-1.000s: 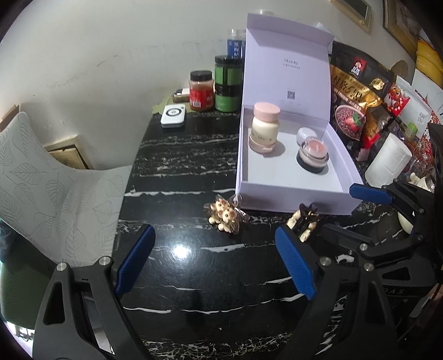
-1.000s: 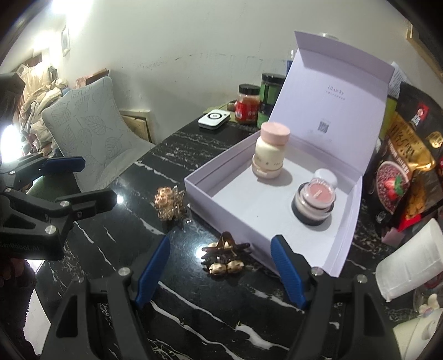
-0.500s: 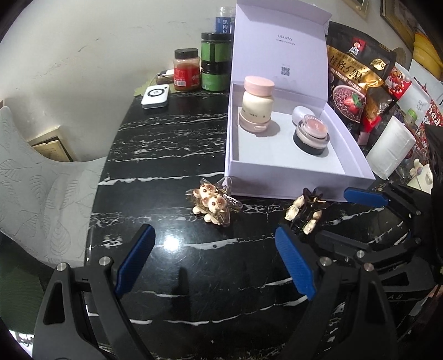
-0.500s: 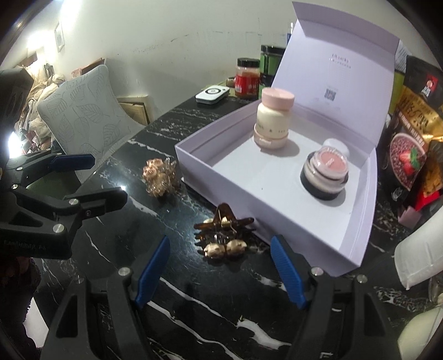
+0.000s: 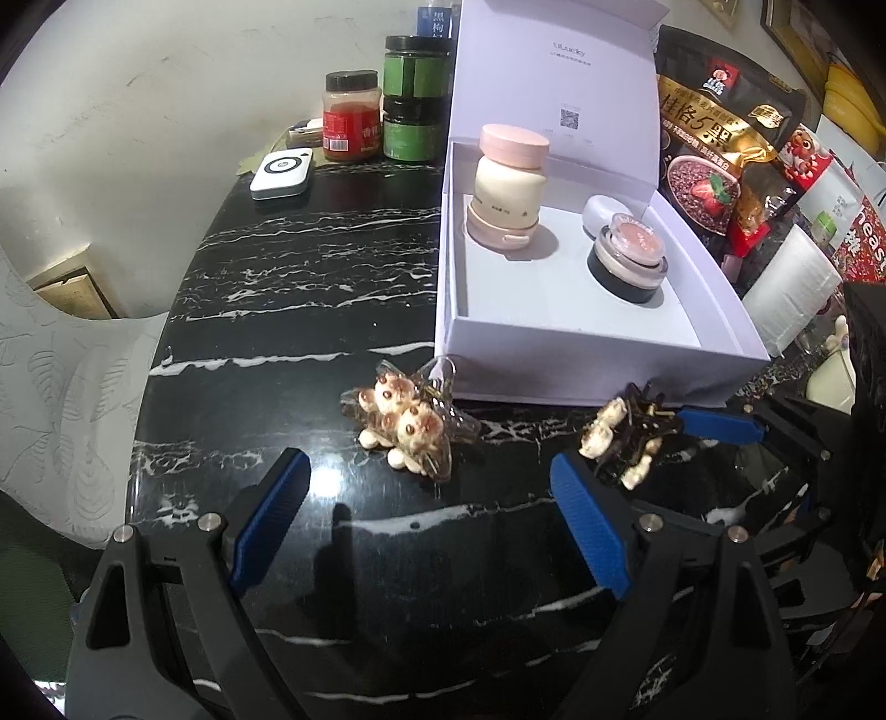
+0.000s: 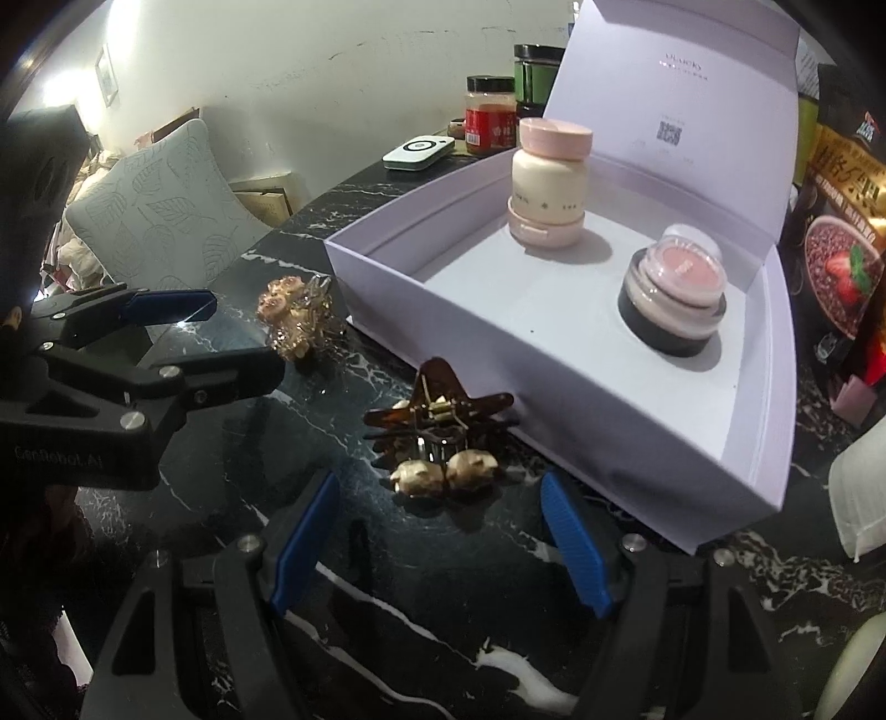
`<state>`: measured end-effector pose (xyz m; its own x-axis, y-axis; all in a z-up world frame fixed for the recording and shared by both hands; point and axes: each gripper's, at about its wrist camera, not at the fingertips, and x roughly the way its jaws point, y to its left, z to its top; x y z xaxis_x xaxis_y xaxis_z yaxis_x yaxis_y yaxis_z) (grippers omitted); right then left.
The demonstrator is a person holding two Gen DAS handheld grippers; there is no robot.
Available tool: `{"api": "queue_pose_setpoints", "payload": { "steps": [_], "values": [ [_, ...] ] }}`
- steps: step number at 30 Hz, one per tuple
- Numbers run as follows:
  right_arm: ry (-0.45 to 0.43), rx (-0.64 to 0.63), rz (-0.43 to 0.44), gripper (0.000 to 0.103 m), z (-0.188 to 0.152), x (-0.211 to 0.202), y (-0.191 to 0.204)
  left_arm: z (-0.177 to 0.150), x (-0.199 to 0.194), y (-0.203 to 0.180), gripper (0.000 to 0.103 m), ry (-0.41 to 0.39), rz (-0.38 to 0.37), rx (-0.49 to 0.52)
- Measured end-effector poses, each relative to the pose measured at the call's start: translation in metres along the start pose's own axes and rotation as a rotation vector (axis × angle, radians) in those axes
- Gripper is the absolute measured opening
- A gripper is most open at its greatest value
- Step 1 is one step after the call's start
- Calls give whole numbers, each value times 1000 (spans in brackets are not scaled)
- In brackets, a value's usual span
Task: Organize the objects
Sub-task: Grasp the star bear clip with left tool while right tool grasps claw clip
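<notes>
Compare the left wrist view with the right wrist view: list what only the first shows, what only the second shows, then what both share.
Only the left wrist view: a blue-labelled bottle behind the green jars.
Only the right wrist view: a framed picture on the wall.
Both: the open lilac box holding a pink-lidded jar and a stacked pot, two hair clips lying on the black marble table, and both grippers open.
</notes>
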<state>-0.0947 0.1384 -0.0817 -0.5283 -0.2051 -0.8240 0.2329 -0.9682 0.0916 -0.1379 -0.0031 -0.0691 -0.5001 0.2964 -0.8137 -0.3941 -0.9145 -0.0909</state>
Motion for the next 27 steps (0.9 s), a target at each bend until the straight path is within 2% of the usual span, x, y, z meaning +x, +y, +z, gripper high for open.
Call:
{"api": "queue_pose_setpoints", "payload": {
  "steps": [9, 18, 20, 23, 25, 27],
  "values": [
    [4, 24, 3, 76, 4, 10, -8, 15, 17, 1, 88, -4, -20, 11],
    [-2, 30, 7, 76, 5, 13, -11, 21, 34, 1, 88, 1, 4, 31],
    [-5, 23, 6, 76, 5, 13, -10, 21, 35, 1, 84, -5, 2, 35],
    [-10, 21, 11, 76, 6, 15, -8, 21, 37, 2, 73, -4, 4, 38],
    [-15, 18, 18, 76, 7, 17, -7, 19, 41, 5, 60, 10, 11, 31],
    [-17, 10, 14, 74, 7, 17, -5, 18, 42, 8, 60, 12, -9, 13]
  ]
}}
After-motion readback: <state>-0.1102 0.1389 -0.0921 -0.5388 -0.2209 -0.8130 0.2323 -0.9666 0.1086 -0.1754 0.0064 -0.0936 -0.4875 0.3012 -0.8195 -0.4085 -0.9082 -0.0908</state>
